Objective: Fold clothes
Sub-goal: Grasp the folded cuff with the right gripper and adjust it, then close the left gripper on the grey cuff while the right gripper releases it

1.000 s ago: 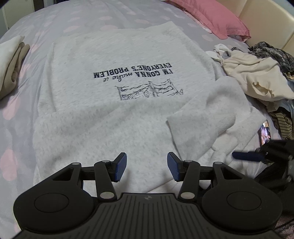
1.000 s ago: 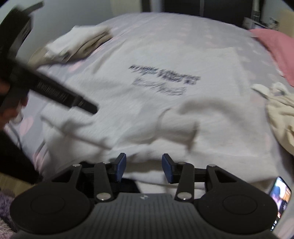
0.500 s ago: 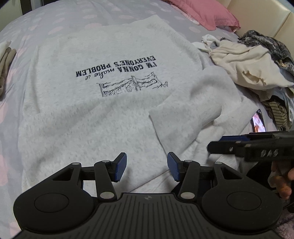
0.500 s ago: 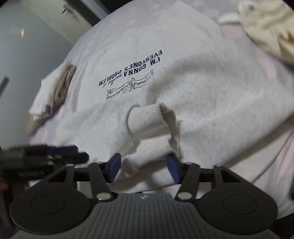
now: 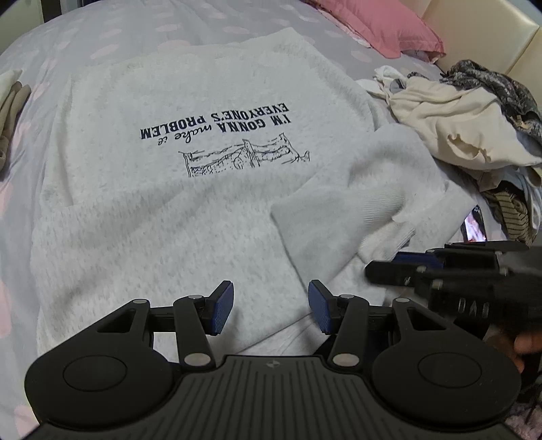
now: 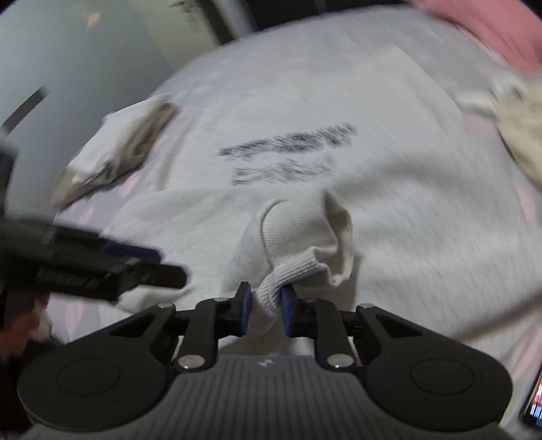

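Note:
A light grey sweatshirt [image 5: 169,210] with dark upside-down lettering lies spread face up on the bed. Its right sleeve [image 5: 338,210] is folded in over the body. My left gripper [image 5: 271,311] hovers open over the sweatshirt's near hem with nothing between its pads. My right gripper [image 6: 266,304] has its jaws closing, and the sleeve's ribbed cuff [image 6: 298,250] is pinched between the blue pads. In the left wrist view the right gripper [image 5: 389,267] reaches in from the right at the sleeve end. The right wrist view is blurred.
A heap of unfolded clothes [image 5: 457,125] lies at the right of the bed, with a pink pillow [image 5: 382,27] behind it. Folded beige and white clothes [image 6: 118,149] sit at the left. A lit phone [image 5: 474,226] rests near the sleeve. The sheet [image 5: 135,30] is grey with pink dots.
The right gripper's jaws have come together around the ribbed cuff, which lay loose in front of them before. Its view has rolled back toward level. The left gripper has stayed open and nearly still.

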Demonstrator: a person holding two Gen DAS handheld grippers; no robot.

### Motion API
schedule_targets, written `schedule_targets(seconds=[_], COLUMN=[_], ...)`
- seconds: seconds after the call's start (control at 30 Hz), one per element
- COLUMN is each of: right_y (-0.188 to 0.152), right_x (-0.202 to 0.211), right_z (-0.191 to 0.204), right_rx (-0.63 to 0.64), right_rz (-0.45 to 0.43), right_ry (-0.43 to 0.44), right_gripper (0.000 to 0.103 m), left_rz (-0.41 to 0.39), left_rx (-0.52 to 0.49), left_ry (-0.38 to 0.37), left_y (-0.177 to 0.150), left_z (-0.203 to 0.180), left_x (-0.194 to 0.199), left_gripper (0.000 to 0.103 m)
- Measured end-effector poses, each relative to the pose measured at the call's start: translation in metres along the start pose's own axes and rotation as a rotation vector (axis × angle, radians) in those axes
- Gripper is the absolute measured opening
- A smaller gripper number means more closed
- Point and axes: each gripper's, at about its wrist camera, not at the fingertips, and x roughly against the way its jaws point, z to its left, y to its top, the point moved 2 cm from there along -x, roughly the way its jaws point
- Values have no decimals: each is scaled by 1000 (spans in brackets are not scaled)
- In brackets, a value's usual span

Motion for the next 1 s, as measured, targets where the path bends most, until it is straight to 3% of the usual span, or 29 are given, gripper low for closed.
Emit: schedule_targets(seconds=[0.2,0.57,0.77,1.0], right_y=[-6,-20,-32,-33], right_x=[-4,-30,-29,-22], right_z=[46,79,96,91], right_rx=[230,370,446,436], right_rz=[-14,27,47,48], right_ry=[44,48,131,98], right_gripper=[21,22,26,36], left_rz=[-18,-39,-39,-39], left_rx=[66,365,379,365], left_ry=[30,-117,-103,-66], left_y=[1,-13,-19,-22], left_z=[15,65,71,75], left_x=[11,22,22,22], left_gripper=[46,47,47,47])
